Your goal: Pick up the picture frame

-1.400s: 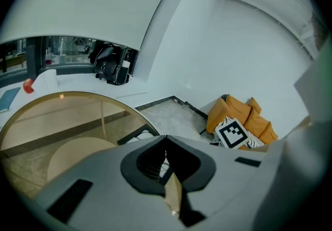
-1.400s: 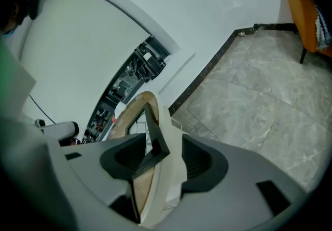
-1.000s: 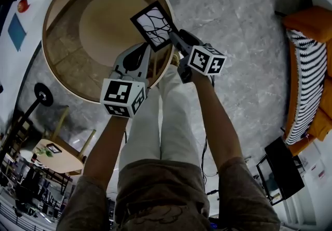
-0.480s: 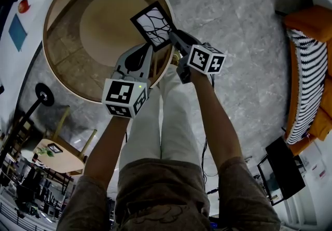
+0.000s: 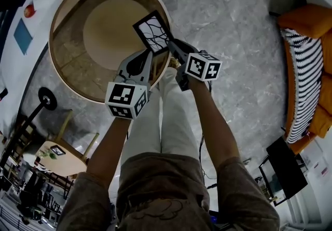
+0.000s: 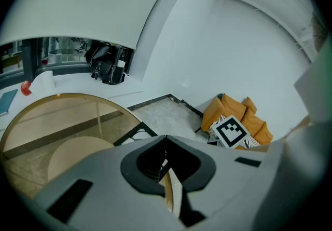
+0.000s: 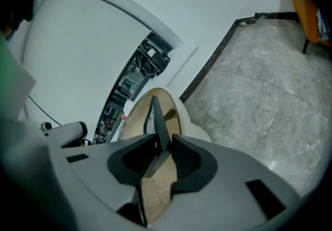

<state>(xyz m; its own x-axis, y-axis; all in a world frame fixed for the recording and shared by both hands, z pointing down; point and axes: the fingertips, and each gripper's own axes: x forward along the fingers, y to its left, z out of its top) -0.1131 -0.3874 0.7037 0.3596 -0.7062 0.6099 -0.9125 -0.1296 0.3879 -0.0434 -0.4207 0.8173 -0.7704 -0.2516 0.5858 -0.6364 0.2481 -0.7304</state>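
Head view: picture frame [image 5: 153, 31] sits tilted over the round glass table [image 5: 72, 69], its near corner pinched by the right gripper [image 5: 172, 46].

Left gripper view: left gripper [image 6: 166, 140] is clenched on nothing.

Right gripper view: jaws have just been closing, with the frame's edge clamped between them.

Risk, as I judge it: with a corner-only hold, the frame may pivot or slip.

No containers seen.

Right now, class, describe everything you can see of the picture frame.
The picture frame is a small square: a thin black border round a white picture of black branching lines. It hangs tilted over the round glass table; whether it touches the glass is unclear. The right gripper pinches its near edge, its jaws having just been closing with the frame between them. Seen along that gripper, it is a thin dark strip.
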